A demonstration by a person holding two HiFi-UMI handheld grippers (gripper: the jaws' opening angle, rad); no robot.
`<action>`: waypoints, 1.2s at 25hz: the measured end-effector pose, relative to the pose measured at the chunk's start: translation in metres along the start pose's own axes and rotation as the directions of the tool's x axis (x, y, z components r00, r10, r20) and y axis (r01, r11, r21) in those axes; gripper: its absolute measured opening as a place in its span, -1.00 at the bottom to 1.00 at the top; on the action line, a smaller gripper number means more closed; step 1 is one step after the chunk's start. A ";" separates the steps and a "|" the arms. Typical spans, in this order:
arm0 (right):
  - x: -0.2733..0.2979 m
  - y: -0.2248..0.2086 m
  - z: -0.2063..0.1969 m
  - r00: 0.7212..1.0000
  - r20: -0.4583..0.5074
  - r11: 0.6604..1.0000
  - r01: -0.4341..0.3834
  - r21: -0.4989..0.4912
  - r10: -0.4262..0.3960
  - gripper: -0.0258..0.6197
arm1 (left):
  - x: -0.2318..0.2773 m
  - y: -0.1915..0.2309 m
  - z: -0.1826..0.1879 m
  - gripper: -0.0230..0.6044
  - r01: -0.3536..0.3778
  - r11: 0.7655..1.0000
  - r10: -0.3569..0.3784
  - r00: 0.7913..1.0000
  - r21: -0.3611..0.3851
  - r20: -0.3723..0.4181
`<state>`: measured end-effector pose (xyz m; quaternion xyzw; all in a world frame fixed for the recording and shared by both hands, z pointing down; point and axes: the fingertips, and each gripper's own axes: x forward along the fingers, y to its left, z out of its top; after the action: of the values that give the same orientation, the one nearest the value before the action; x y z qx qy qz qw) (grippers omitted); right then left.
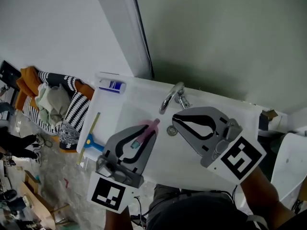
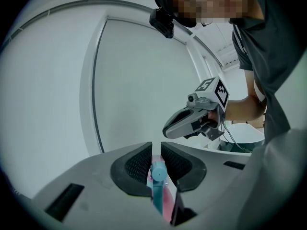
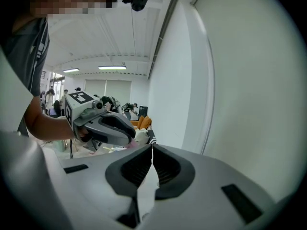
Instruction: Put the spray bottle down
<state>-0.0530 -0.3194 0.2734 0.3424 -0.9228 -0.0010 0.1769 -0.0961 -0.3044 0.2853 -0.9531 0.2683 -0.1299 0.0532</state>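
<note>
Even, soft daylight throughout; both gripper views bend and darken at edges.

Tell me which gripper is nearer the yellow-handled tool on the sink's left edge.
Left. The left gripper, shut on the spray bottle, is just right of the yellow-handled tool; the right gripper, shut and empty, is farther right, below the faucet.

The spray bottle [image 1: 143,137] is seen as translucent pink plastic with a matt teal nozzle. The left gripper [image 1: 152,131] and right gripper [image 1: 176,117] are moulded in smooth matt grey plastic, the jaws lined with ribbed black pads [image 2: 136,164]. The faucet [image 1: 171,97] is finished in glossy polished metal, the sink [image 1: 201,174] in smooth glossy white.
</note>
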 end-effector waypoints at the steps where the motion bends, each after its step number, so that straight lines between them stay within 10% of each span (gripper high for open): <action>1: 0.001 -0.002 -0.002 1.000 -0.005 1.000 0.004 0.004 -0.004 -0.89 | 0.002 0.003 0.000 -0.75 0.002 1.000 -0.002 1.000 -0.001 0.001; 30: 0.082 -0.018 -0.017 0.997 -0.073 0.999 -0.016 0.042 0.019 -0.89 | 0.013 0.081 -0.039 -0.75 -0.014 0.997 0.015 1.000 -0.070 0.011</action>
<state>-0.0940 -0.3828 0.3135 0.3376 -0.9185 0.0324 0.2034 -0.1366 -0.3813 0.3119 -0.9532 0.2791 -0.1144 0.0222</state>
